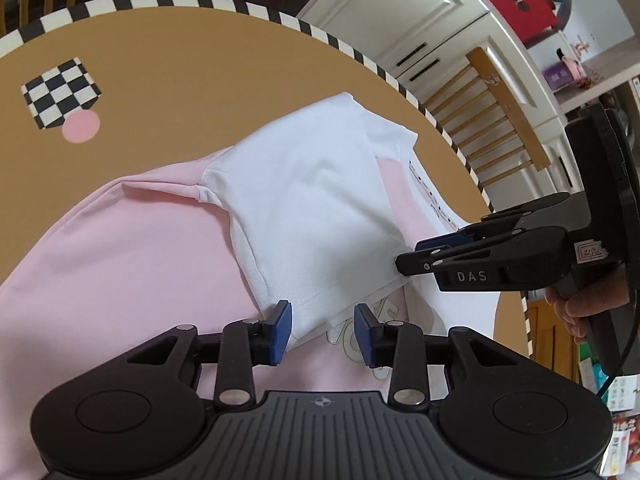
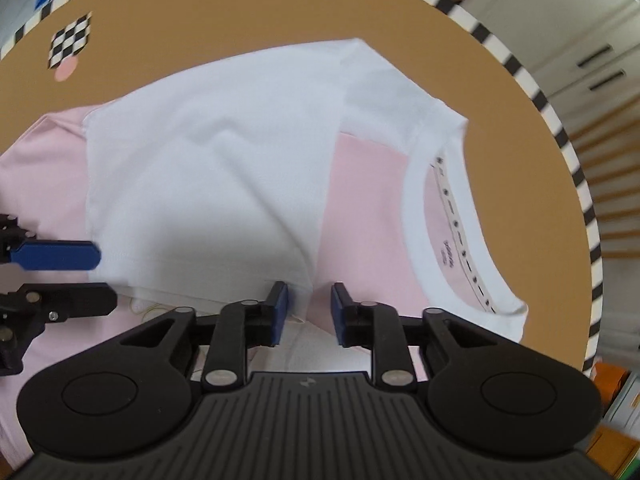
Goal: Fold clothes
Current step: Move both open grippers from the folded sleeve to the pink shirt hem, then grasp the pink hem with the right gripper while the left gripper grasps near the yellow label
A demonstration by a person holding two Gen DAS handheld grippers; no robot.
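The garment under inspection is a pink T-shirt [image 2: 368, 216] with white sleeves and a white neckband; it lies on the round tan table [image 2: 280, 8], its neck opening towards the table's striped edge on the right of my right wrist view; the inner neck tape with its dark dots faces up. One white sleeve [image 1: 312, 208] is folded inward over the pink chest, its hem lying across a printed design of which only a little shows.

My left gripper [image 1: 323, 332] stands over that sleeve hem; its jaws are parted, the blue pads [image 1: 280, 334] to either side of the hem's corner with a clear gap, pressing on nothing. My right gripper [image 2: 308, 312] points steeply down at the shirt just beside the sleeve's lower corner; its jaws are likewise apart, with a small ridge of pink and white cloth between them; whether the pads touch that ridge I cannot say for certain from this angle, but they do not appear to clamp it. In the left wrist view the right gripper comes in from the right, its tips at the sleeve's edge, with a hand [image 1: 576, 312] on its handle.

Further out, a black-and-white checkered patch [image 1: 60, 94] with a pink dot [image 1: 81, 127] at its corner is marked on the tabletop, well apart from the shirt; a wooden chair [image 1: 500, 120] stands beyond the table's rim, with white cabinets [image 1: 400, 12] behind it.
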